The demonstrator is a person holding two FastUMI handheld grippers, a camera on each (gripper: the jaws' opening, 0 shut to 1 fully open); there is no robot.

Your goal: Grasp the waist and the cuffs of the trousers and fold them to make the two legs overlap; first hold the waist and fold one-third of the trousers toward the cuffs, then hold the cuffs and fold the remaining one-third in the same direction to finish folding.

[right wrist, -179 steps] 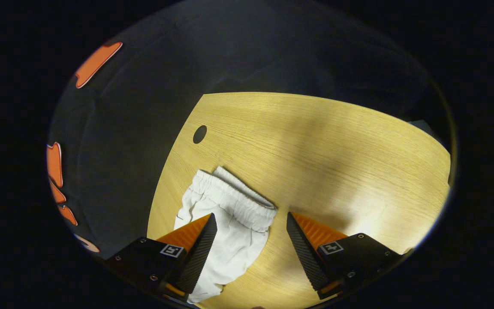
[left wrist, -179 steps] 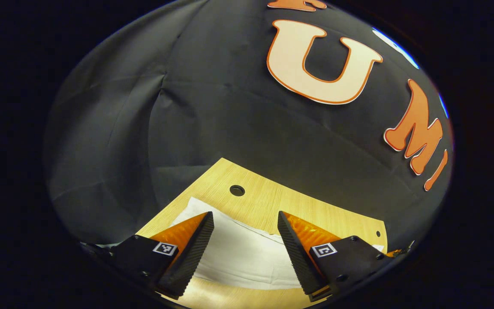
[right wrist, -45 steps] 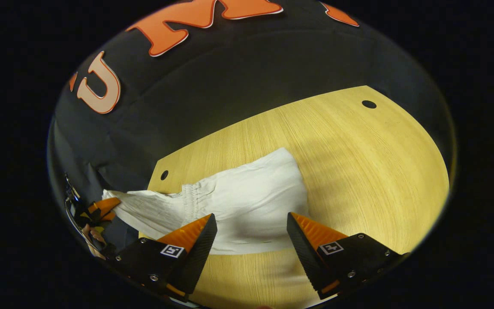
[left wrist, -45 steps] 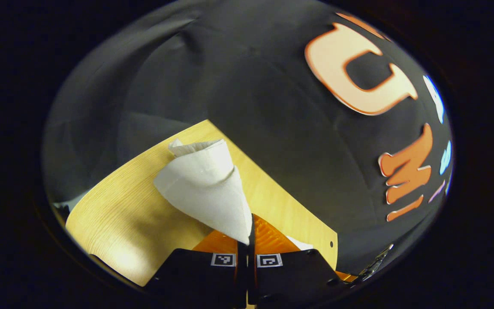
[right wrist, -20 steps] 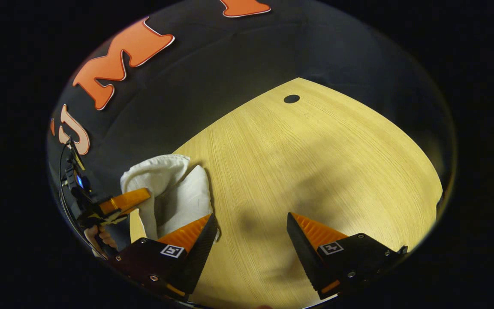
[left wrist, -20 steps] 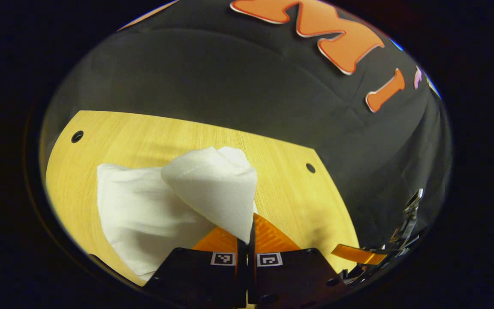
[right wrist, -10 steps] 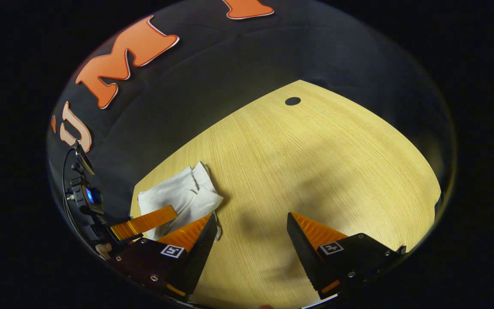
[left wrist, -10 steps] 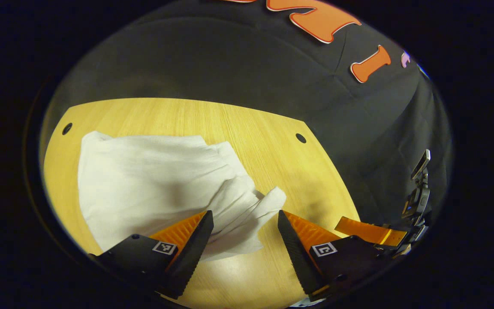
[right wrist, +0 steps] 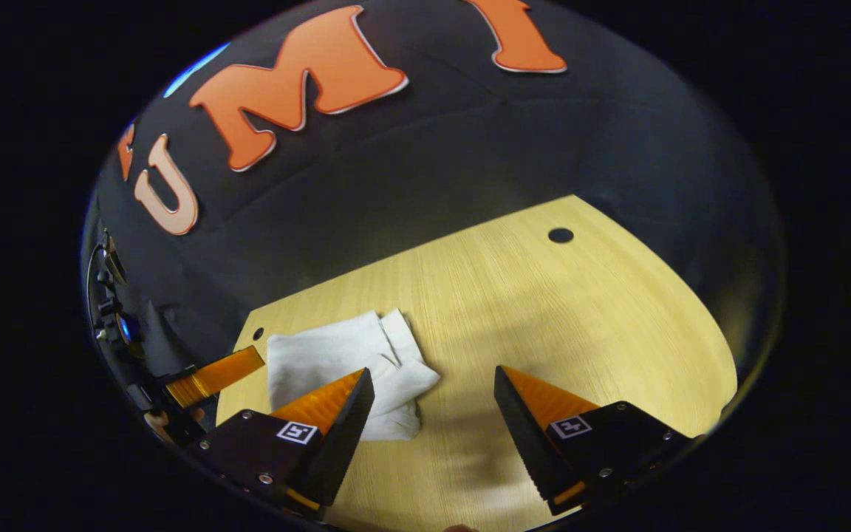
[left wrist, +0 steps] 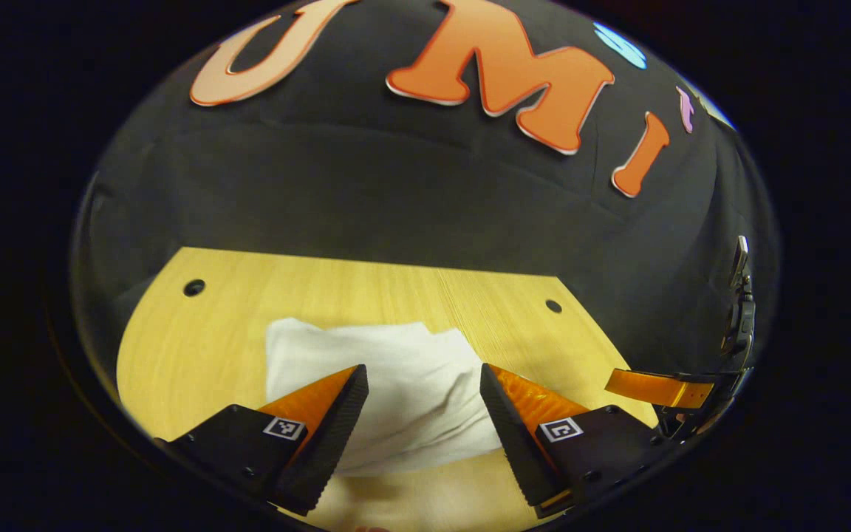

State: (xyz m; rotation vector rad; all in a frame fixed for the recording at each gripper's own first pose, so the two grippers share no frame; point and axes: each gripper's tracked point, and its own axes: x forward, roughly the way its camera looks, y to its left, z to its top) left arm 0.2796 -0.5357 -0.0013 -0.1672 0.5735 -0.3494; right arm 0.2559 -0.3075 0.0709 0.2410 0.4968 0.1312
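Spreading across both views, the pale yellow wood-grain surface [left wrist: 196, 347] carries a few small round dark holes, one of them [right wrist: 561, 235] far out in the right gripper view. Behind the surface hangs the black cloth wall [left wrist: 366, 192] of the booth.

Next in size, the white fabric trousers [left wrist: 396, 384] lie folded into a compact, roughly rectangular bundle, flat on the surface. In the left gripper view the bundle sits just ahead of and between the two fingers; in the right gripper view the trousers [right wrist: 337, 362] lie toward the left, with layered folded edges showing on the bundle's right side and one corner partly hidden behind the left-hand finger.

The left tongs [left wrist: 424, 377] are spread wide apart, gripping nothing, hovering over the near edge of the bundle. The right tongs [right wrist: 434, 380] are likewise spread wide with nothing between them, poised over bare surface just beside the bundle.

At the right edge of the left gripper view, a finger [left wrist: 654, 388] of the other tongs pokes in; the same happens at the left edge of the right gripper view.
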